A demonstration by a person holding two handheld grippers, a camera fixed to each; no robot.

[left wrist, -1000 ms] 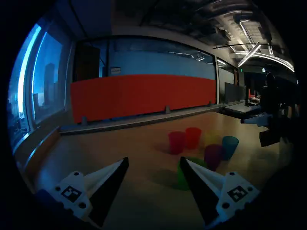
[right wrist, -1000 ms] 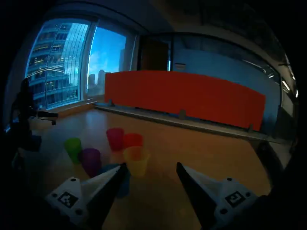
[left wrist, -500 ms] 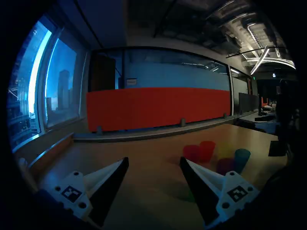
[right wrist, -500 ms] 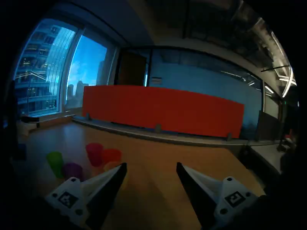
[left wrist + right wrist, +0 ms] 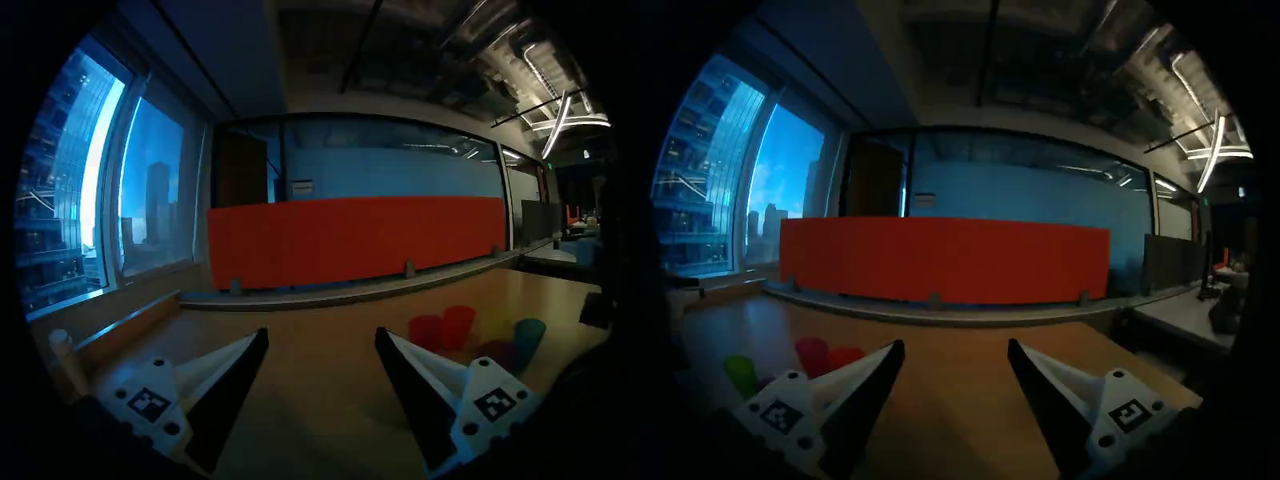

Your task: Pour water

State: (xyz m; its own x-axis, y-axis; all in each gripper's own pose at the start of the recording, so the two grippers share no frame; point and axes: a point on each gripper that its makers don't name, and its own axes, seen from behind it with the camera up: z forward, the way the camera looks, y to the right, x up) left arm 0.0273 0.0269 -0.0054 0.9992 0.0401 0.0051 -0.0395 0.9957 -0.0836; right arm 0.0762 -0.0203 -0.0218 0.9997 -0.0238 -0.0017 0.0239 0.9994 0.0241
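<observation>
left gripper point(image 5: 320, 332): both fingers spread wide apart, nothing between them, tips above the wooden table point(image 5: 320, 416) and touching no item

right gripper point(image 5: 954, 346): fingers likewise held wide apart, the gap bare, nothing pinched

cups, left gripper view: a cluster stands on the table beyond and to the right of this gripper's right-hand finger. the crimson cup point(image 5: 425, 332) and the orange-red cup point(image 5: 459, 324) stand upright side by side, touching or nearly so. the teal cup point(image 5: 529, 336) stands further right. the purple cup point(image 5: 498, 352) sits low between the orange-red and the teal, partly hidden by the finger. what the cups contain cannot be told in this light

cups, right gripper view: the cluster lies at lower left, beside and partly behind the left-hand finger. the green cup point(image 5: 740, 373) is outermost, the crimson cup point(image 5: 811, 354) is next, and the orange-red cup point(image 5: 845, 357) is just beside it with its lower part hidden by the finger. all stand well apart from the gap between the fingers

surroundings: a long orange-red partition point(image 5: 360, 240) runs along the far edge of the table, with glass above it. tall windows point(image 5: 80, 208) at left show high-rise buildings and blue sky. strip ceiling lights point(image 5: 564, 120) are lit at upper right. the room is dim and fine detail on the table is hard to make out
</observation>
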